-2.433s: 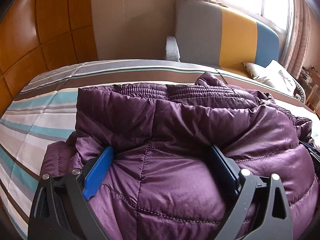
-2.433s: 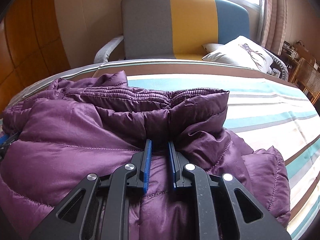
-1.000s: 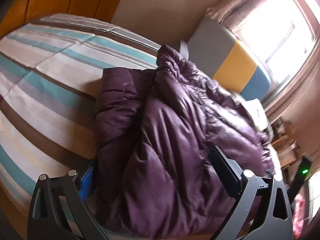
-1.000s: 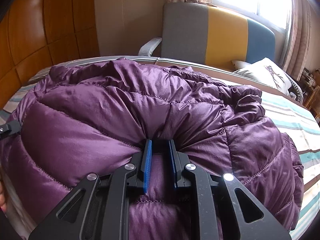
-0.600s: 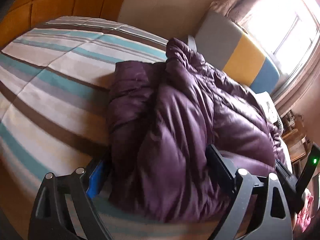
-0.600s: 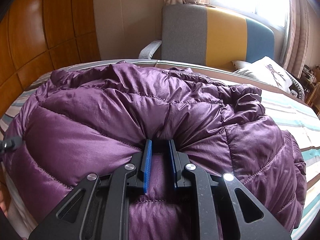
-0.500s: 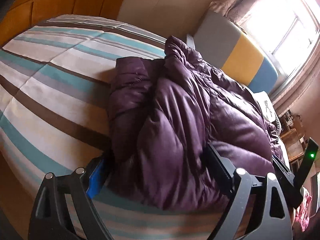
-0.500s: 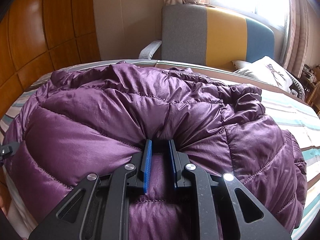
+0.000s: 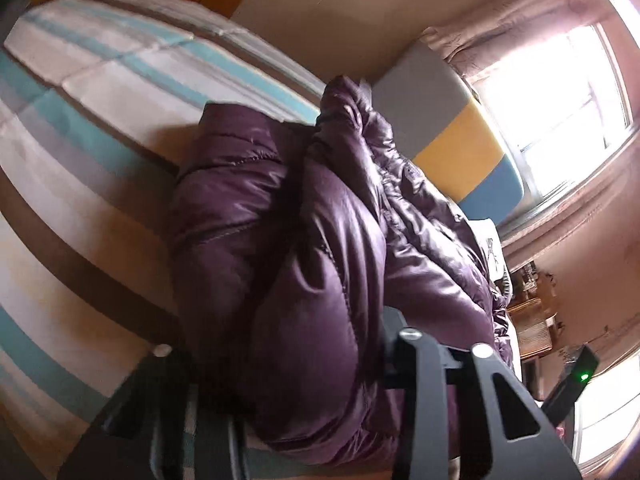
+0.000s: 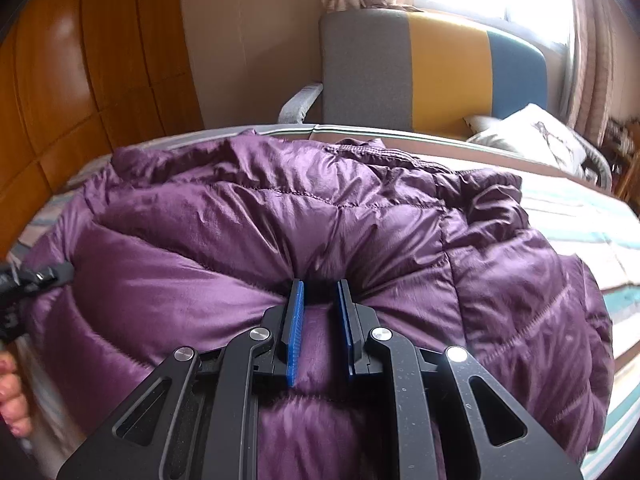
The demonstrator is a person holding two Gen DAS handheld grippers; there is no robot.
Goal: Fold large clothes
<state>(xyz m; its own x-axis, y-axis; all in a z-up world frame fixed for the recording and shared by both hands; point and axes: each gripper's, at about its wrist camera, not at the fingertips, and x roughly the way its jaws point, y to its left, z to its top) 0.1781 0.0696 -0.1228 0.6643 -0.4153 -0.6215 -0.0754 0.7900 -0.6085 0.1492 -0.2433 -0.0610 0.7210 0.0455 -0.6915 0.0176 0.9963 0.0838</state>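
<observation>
A purple quilted down jacket (image 10: 280, 232) lies bunched on the striped bed (image 10: 592, 216). My right gripper (image 10: 320, 300) is shut on a pinch of the jacket near its front edge. In the left wrist view the jacket (image 9: 304, 264) bulges between the two arms of my left gripper (image 9: 288, 344), which has narrowed around a thick fold; its fingertips are buried in the fabric. The left gripper also shows at the left edge of the right wrist view (image 10: 36, 276).
The striped bedspread (image 9: 88, 128) stretches left of the jacket. A grey, yellow and blue chair (image 10: 432, 72) stands behind the bed by the window. A white pillow (image 10: 536, 136) lies at the back right. Wooden wall panels (image 10: 80, 72) are on the left.
My left gripper has tilted and closed in around a thick fold at the jacket's left end. The right gripper keeps its pinch and has barely moved.
</observation>
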